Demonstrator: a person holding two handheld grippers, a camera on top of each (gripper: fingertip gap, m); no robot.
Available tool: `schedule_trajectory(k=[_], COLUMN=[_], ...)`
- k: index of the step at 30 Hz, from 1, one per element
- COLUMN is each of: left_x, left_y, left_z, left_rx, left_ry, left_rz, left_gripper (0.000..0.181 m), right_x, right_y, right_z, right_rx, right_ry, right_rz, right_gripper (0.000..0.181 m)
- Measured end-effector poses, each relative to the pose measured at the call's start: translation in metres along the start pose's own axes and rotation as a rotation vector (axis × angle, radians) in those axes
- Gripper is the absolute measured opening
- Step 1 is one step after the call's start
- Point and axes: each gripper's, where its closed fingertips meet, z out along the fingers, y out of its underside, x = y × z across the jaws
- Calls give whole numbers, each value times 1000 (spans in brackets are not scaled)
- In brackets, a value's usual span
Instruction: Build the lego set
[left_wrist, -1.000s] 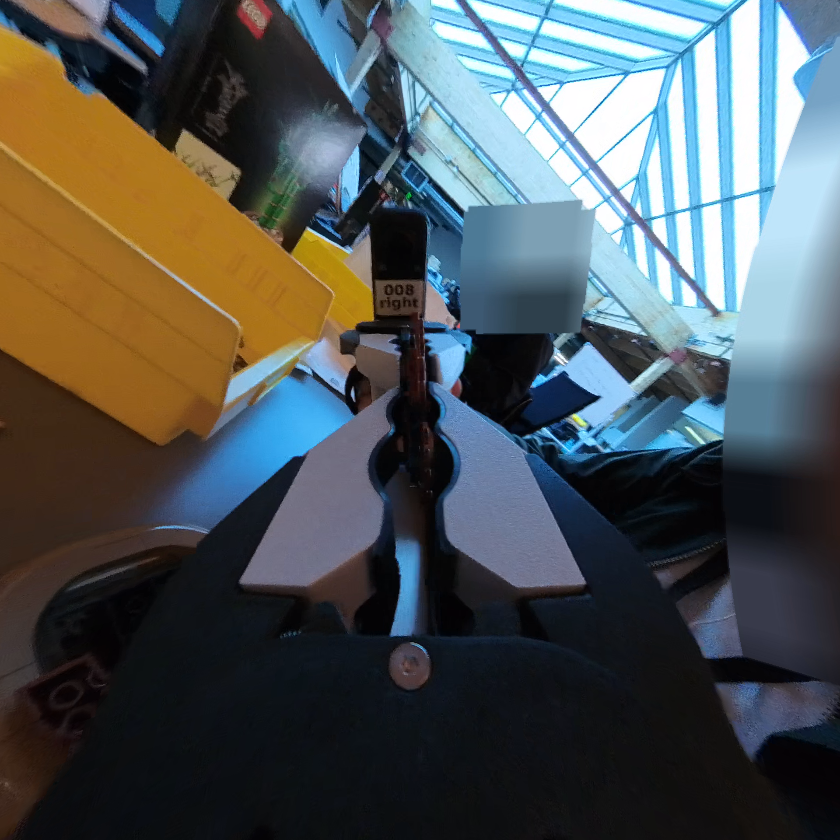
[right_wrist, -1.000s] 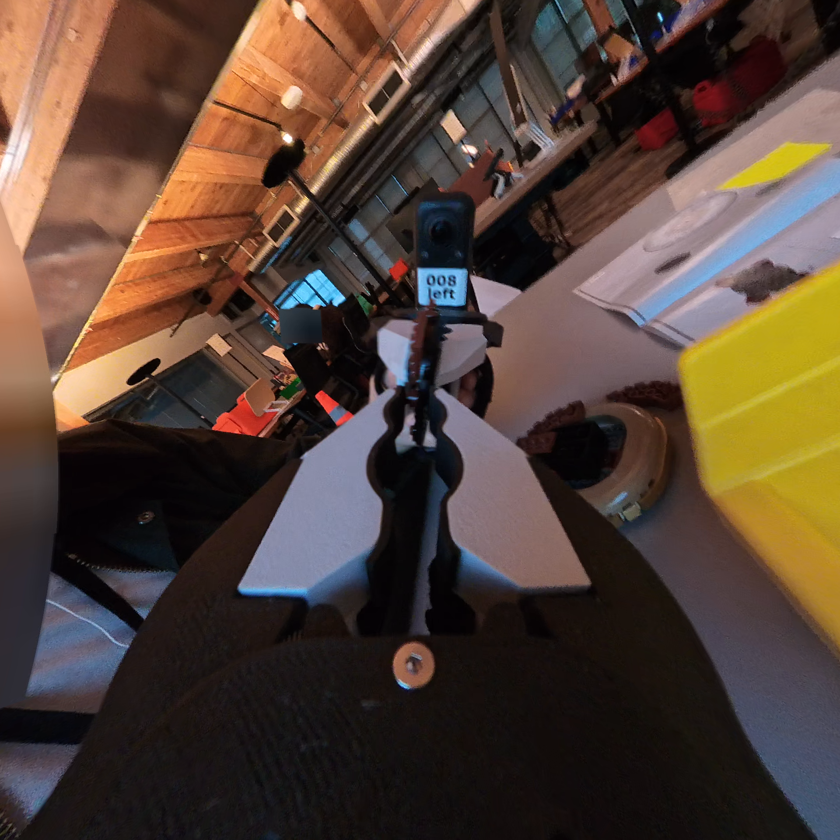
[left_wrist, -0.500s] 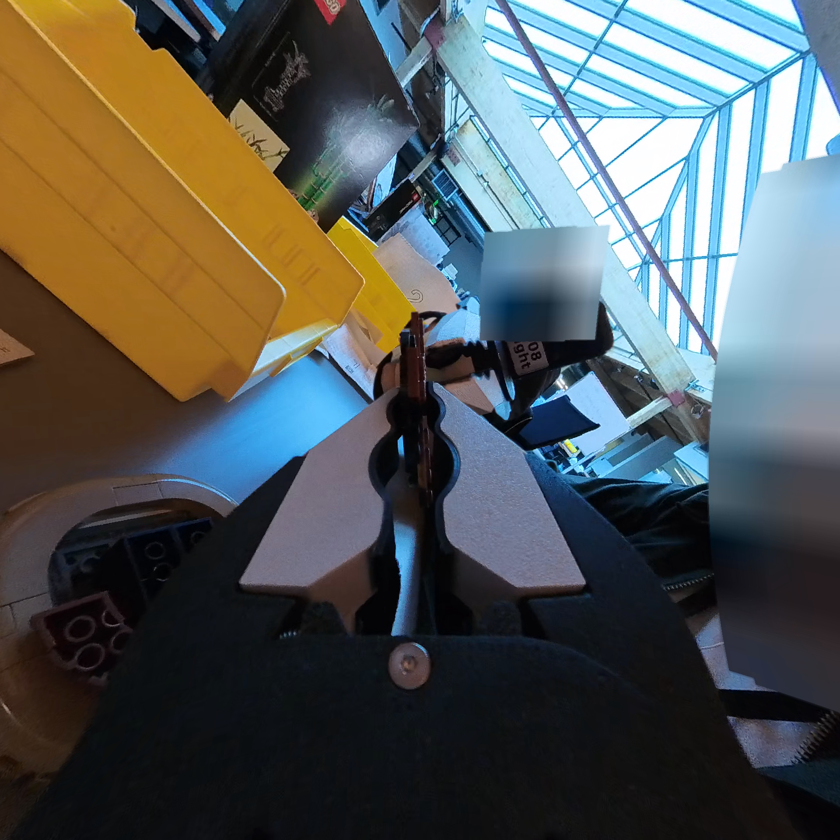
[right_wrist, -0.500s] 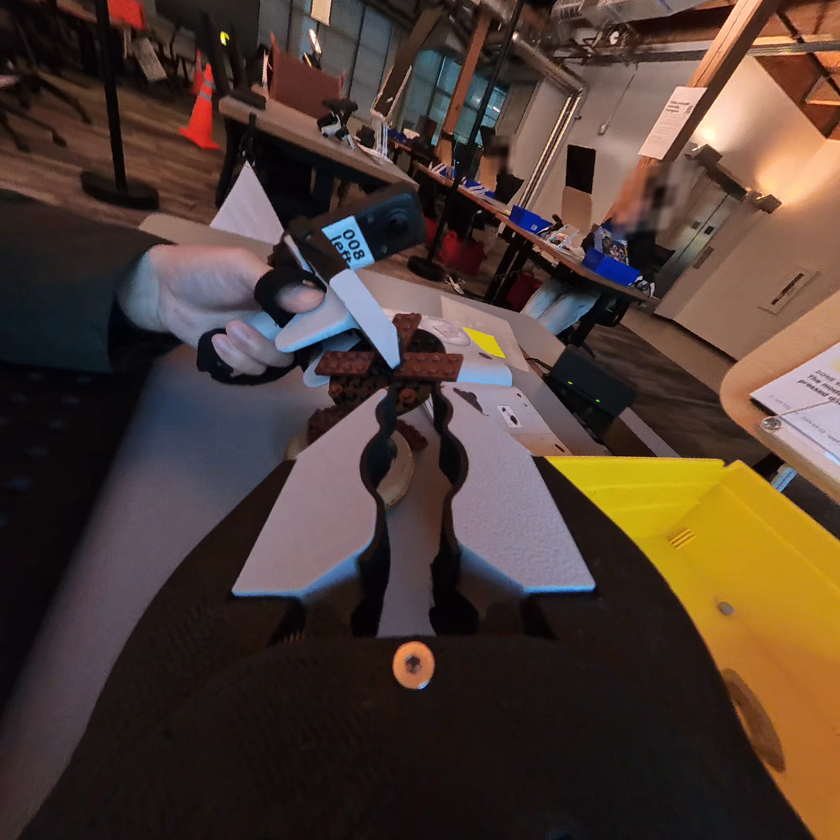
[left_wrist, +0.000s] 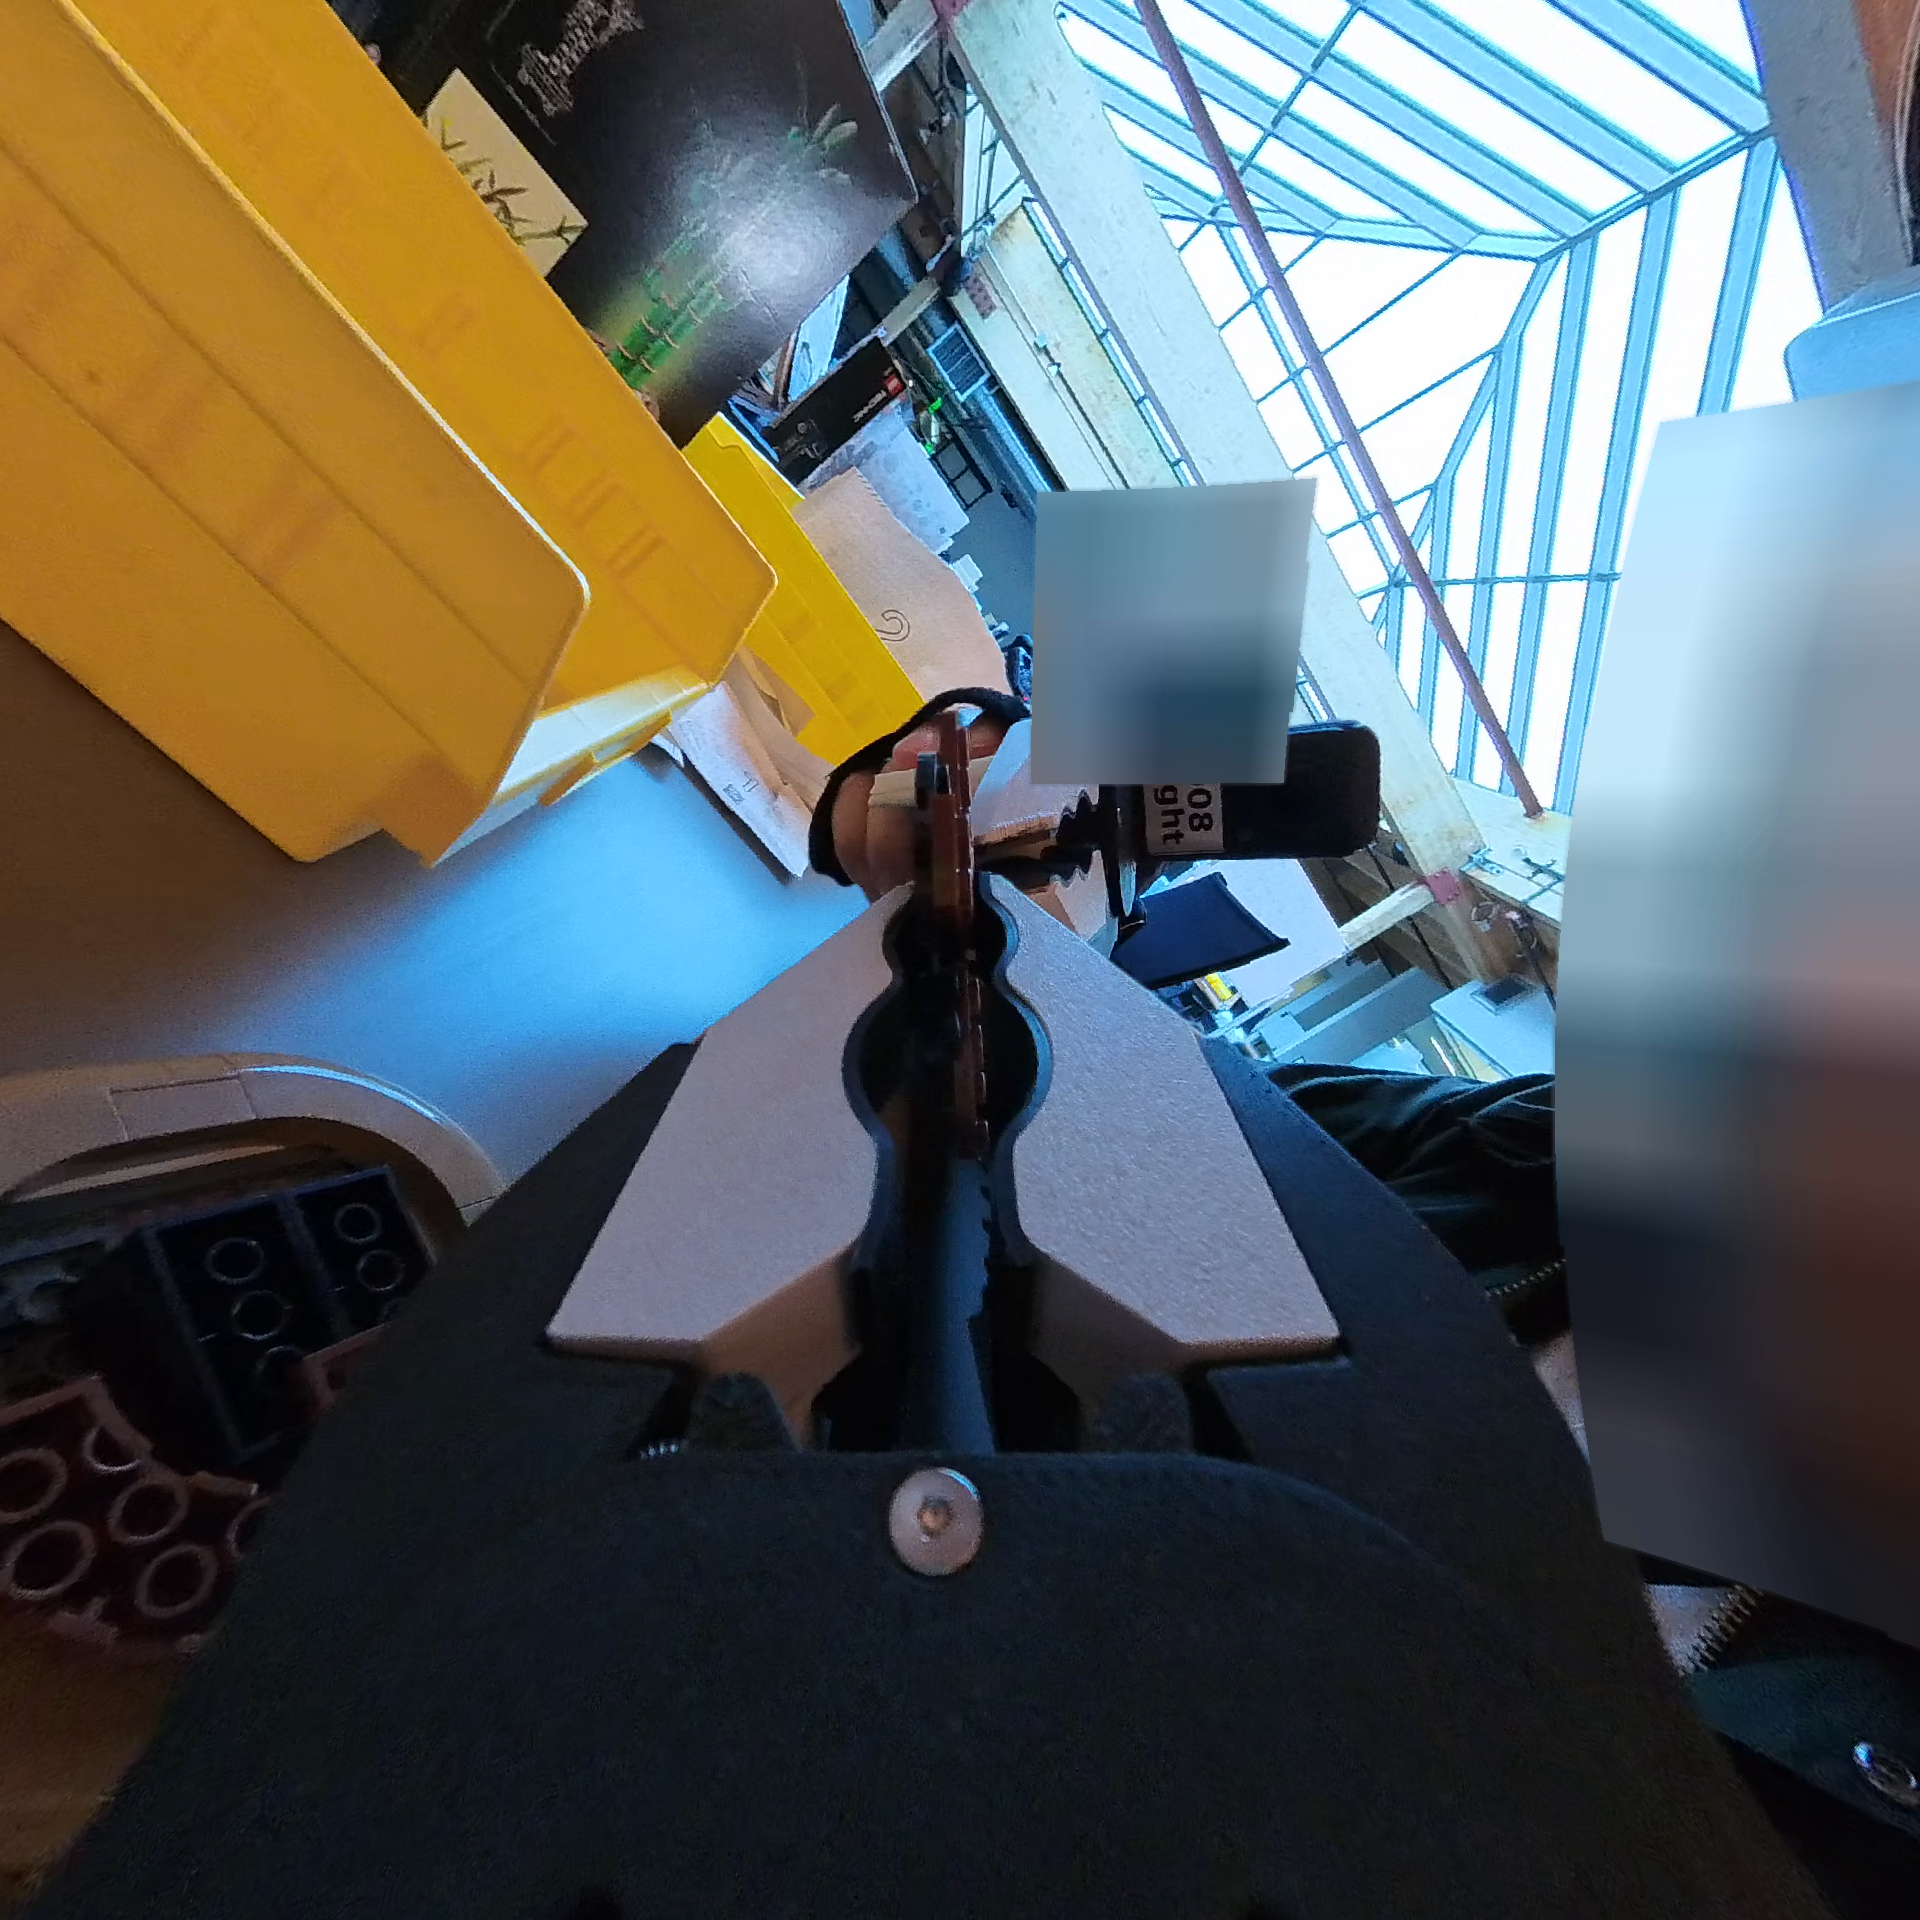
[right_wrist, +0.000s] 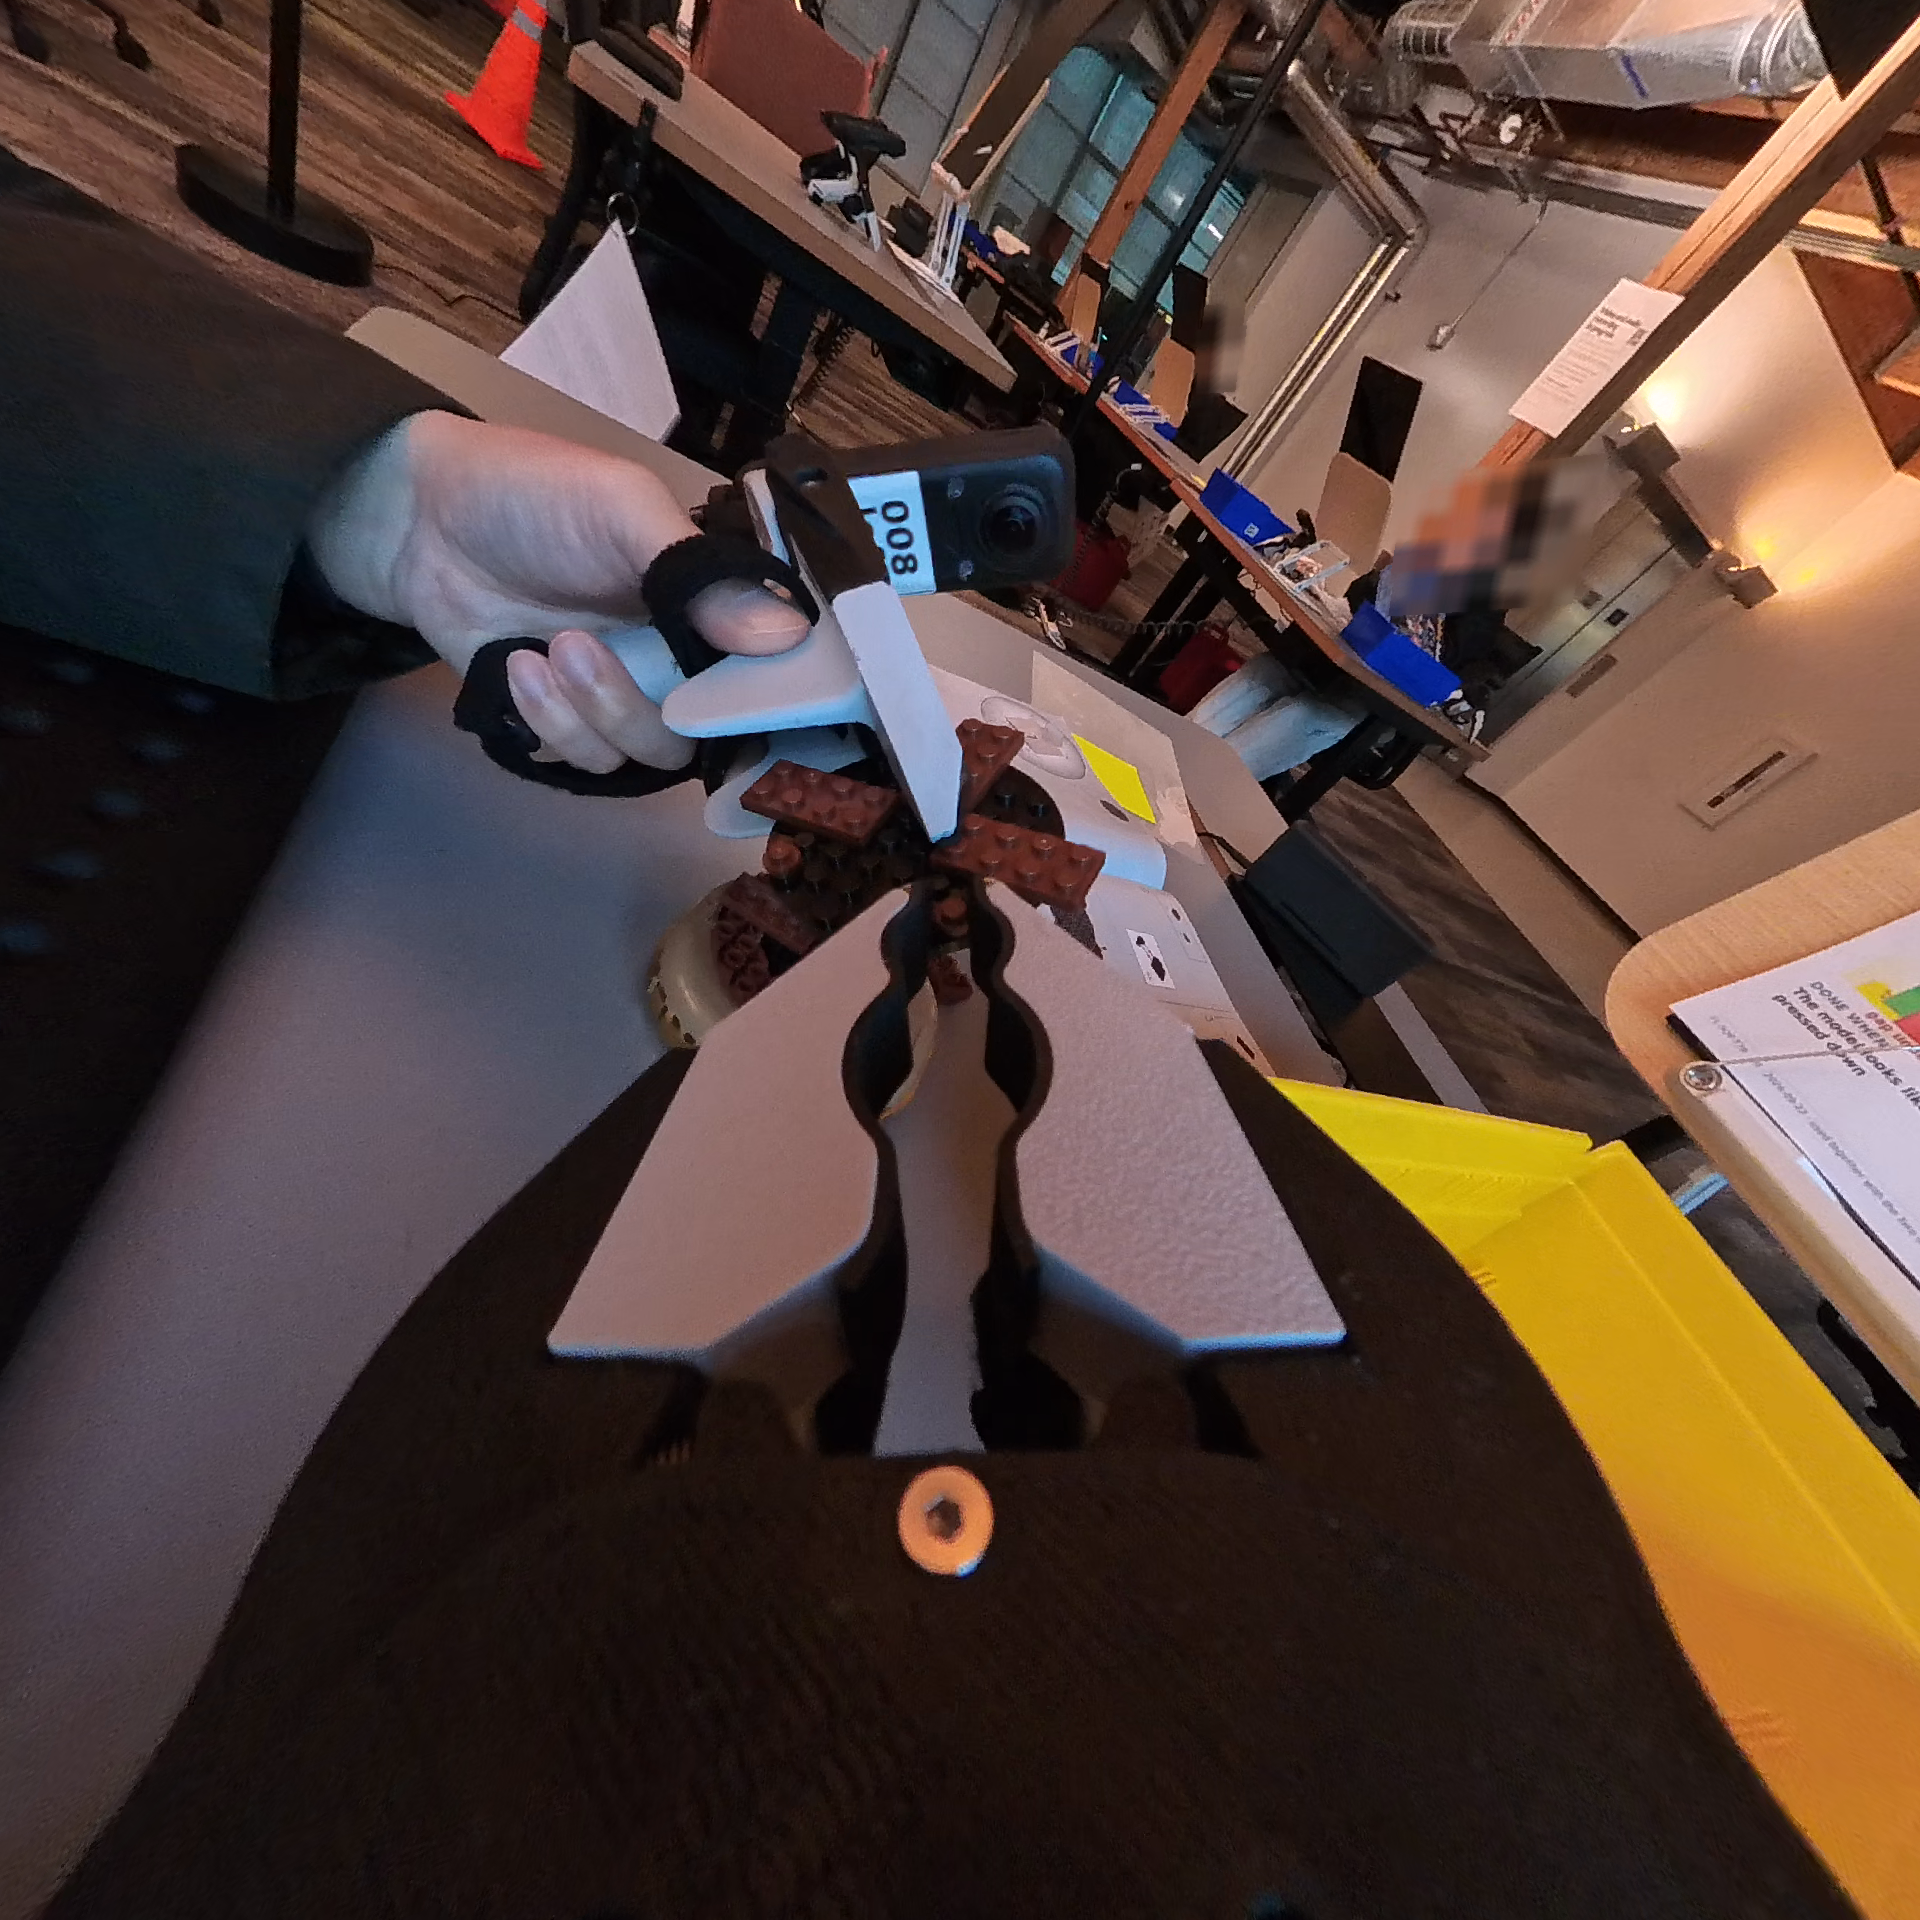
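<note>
A brown lego assembly (right_wrist: 831, 800) of flat plates fanning out from a dark centre hangs in the air between both grippers. My left gripper (left_wrist: 948, 894) is shut on it, and the plates (left_wrist: 951, 831) stand edge-on between its fingers. In the right wrist view the left gripper (right_wrist: 925, 821) comes in from the upper left, held by a hand (right_wrist: 520, 561). My right gripper (right_wrist: 948, 902) has its tips closed on a small brown part at the assembly's near edge, with a narrow gap. It also shows in the left wrist view (left_wrist: 1003, 826), just beyond the assembly.
A round tan dish (left_wrist: 312, 1081) with black bricks (left_wrist: 260, 1288) and dark red bricks (left_wrist: 94, 1507) sits on the grey table (right_wrist: 364, 935) below the assembly. Yellow bins (left_wrist: 312, 520) stand at the left, another yellow bin (right_wrist: 1558, 1299) at the right. Instruction sheets (right_wrist: 1143, 935) lie beyond. Less than 4 cm separates the two grippers' tips.
The right gripper has turned about a quarter turn, so the assembly now faces it flat, not edge-on. Its fingers stand slightly wider apart. The left gripper has sunk closer to the dish.
</note>
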Motion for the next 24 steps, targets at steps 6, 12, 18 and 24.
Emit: schedule_trajectory(k=[6, 12, 18, 24], left_x=[-1, 3, 1, 0], left_y=[1, 3, 4, 8], left_z=[0, 1, 2, 2], left_rx=[-9, -18, -26, -57], left_ry=[2, 12, 6, -16], left_rz=[-7, 1, -2, 24], left_gripper=[7, 7, 7, 6], right_x=[-1, 1, -1, -6], right_y=[2, 2, 4, 6], right_z=[-1, -5, -5, -5], right_rx=[-15, -13, -49, -77], right_ry=[-12, -25, 5, -1], right_rz=[-14, 24, -121, -204], right_gripper=[8, 10, 9, 6])
